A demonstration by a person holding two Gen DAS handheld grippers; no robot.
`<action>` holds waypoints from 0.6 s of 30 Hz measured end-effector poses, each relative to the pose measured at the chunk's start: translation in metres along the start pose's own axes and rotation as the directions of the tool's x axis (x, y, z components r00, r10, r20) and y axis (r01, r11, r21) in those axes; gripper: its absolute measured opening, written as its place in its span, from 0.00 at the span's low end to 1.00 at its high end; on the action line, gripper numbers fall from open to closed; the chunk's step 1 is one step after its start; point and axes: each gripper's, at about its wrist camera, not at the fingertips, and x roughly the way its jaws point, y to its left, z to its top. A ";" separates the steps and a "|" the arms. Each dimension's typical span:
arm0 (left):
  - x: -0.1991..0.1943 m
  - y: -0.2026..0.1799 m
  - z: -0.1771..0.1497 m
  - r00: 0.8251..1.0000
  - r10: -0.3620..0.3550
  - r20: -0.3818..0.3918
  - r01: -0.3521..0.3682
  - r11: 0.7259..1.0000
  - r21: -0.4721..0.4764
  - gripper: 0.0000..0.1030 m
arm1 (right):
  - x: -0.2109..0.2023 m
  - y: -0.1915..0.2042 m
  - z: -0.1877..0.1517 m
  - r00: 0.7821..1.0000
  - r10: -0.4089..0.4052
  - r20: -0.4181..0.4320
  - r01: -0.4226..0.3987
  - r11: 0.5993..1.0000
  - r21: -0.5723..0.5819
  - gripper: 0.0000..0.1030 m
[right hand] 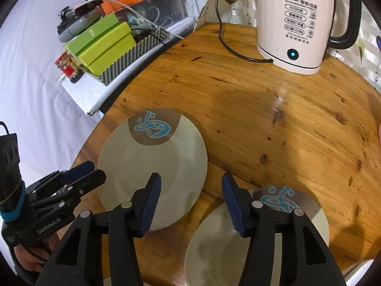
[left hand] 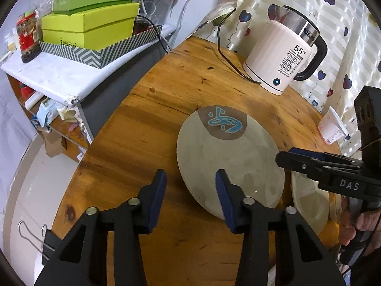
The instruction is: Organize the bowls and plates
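Note:
Two pale round plates with a brown patch and a blue motif lie on the round wooden table (right hand: 273,119). One plate (left hand: 228,157) (right hand: 147,152) sits in the middle. The other plate (right hand: 262,233) (left hand: 307,195) lies close to its right. My left gripper (left hand: 190,190) (right hand: 95,170) is open at the first plate's near-left rim, one finger over the plate and one over bare wood. My right gripper (right hand: 190,190) (left hand: 284,156) is open above the gap between the plates, its right finger over the second plate. Neither gripper holds anything.
A white electric kettle (left hand: 281,54) (right hand: 293,23) with a black cord stands at the table's far side. A small white cup (left hand: 333,128) sits by the curtain. A shelf with green boxes (left hand: 88,23) stands beyond the table's left edge. A hand (left hand: 364,221) holds the right gripper.

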 end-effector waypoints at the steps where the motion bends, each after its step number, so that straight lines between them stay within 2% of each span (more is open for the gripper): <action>1: 0.002 0.000 0.000 1.000 -0.005 -0.005 0.005 1.000 0.000 0.38 | 0.003 -0.001 0.001 1.000 0.000 -0.007 0.000 1.000 0.003 0.46; 4: 0.006 -0.002 0.001 1.000 -0.014 -0.013 0.014 1.000 0.003 0.34 | 0.011 -0.005 0.002 1.000 0.005 -0.021 -0.004 1.000 0.016 0.43; 9: 0.014 -0.004 0.002 0.999 -0.019 -0.026 0.019 1.000 0.011 0.32 | 0.019 -0.009 0.002 0.999 0.019 -0.038 -0.018 0.999 0.029 0.27; 18: 0.013 -0.002 0.003 1.000 -0.019 -0.017 0.019 1.000 0.006 0.28 | 0.021 -0.008 0.005 0.999 0.026 -0.032 -0.024 0.999 0.042 0.24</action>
